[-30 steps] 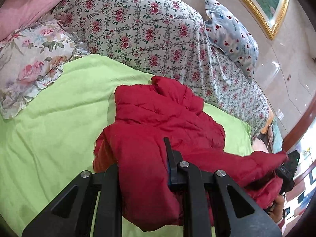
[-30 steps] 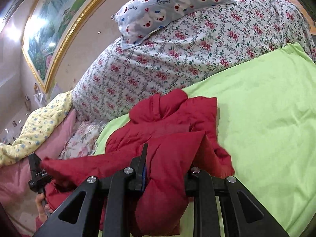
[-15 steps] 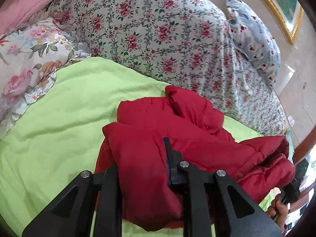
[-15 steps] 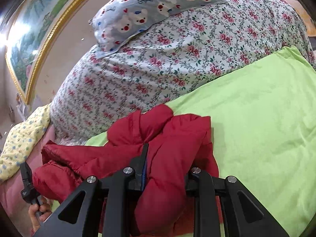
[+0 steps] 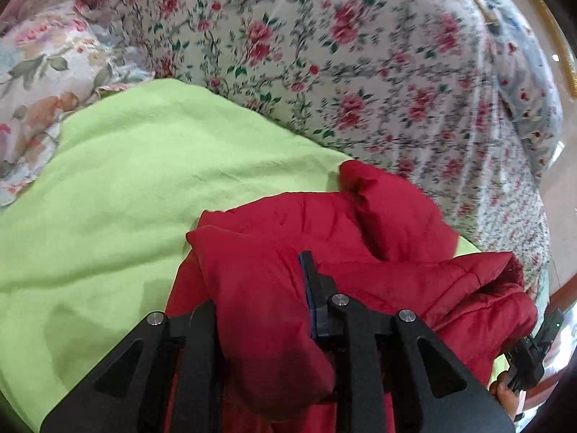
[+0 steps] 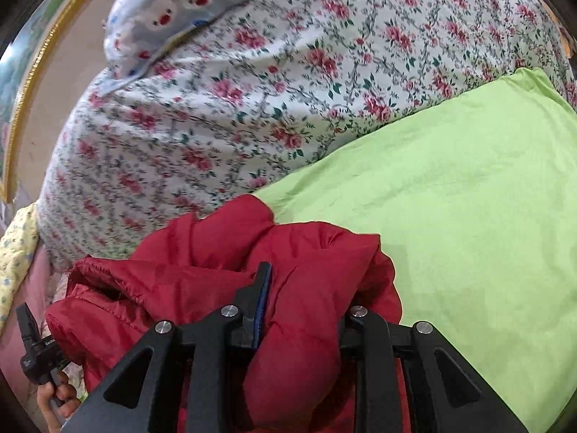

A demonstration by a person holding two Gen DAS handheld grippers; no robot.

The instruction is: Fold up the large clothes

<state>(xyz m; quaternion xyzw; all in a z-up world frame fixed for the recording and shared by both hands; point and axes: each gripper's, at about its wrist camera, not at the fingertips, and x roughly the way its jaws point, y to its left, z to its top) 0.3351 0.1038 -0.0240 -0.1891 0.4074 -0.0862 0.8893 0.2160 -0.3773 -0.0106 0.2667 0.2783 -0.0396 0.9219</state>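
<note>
The left gripper (image 5: 265, 310) clamps a thick fold of the red jacket (image 5: 378, 238); the right gripper (image 6: 303, 310) pinches another. Since a second ago both have carried it forward toward the floral quilt (image 6: 252, 101), bunching it on the green sheet (image 6: 468, 216), so the fold looks nearly closed.

- The red jacket (image 5: 360, 252) was padded, quilted cloth with a faint sheen.
- The green sheet (image 6: 468, 216) was soft matt cloth.
- The floral quilt (image 5: 360, 72) was printed cloth.
- The left claw (image 5: 259, 310) was matt black plastic with shiny metal screws.
</note>
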